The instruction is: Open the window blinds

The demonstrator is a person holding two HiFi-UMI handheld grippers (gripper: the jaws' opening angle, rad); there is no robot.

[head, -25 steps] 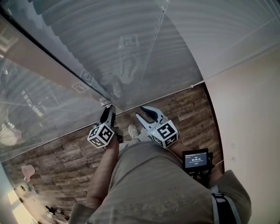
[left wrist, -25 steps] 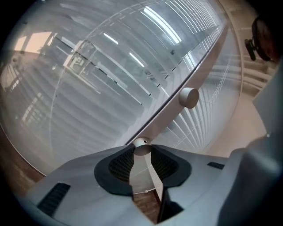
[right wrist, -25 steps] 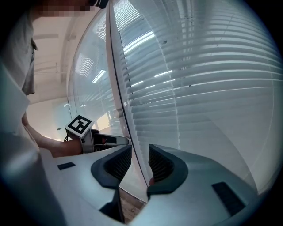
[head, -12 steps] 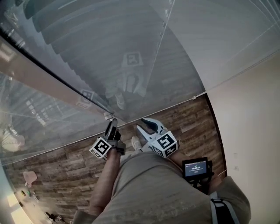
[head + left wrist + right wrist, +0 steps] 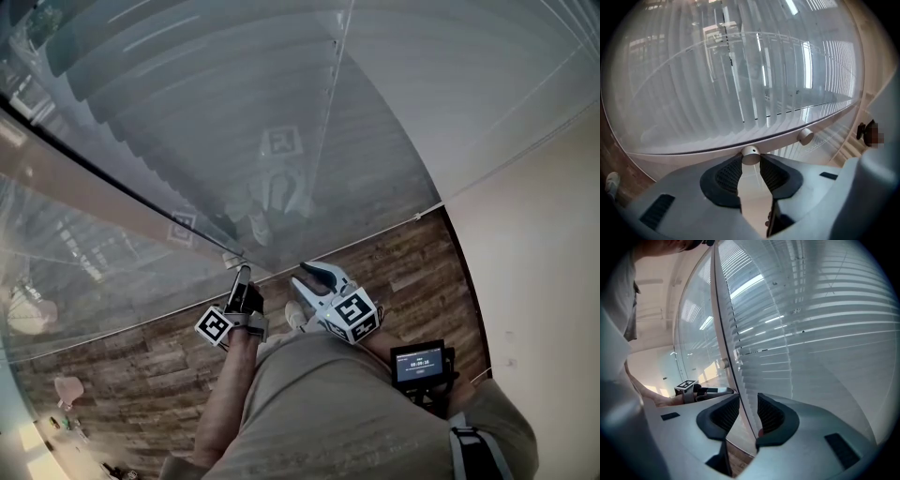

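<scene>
Above the wood-plank floor, the left hand-held gripper pinches the knob beneath the blinds; the right hand-held gripper gapes empty.

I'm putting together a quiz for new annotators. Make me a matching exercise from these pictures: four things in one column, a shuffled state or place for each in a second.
Things
1. left tool
2. right tool
3. small black device with a lit screen
4. second round silver knob

States or places
A. jaws apart, gripping nothing
B. free, right of the gripped one
C. closed on a small round silver knob
D. lower right of the head view

Pairs: 1-C, 2-A, 3-D, 4-B
</scene>
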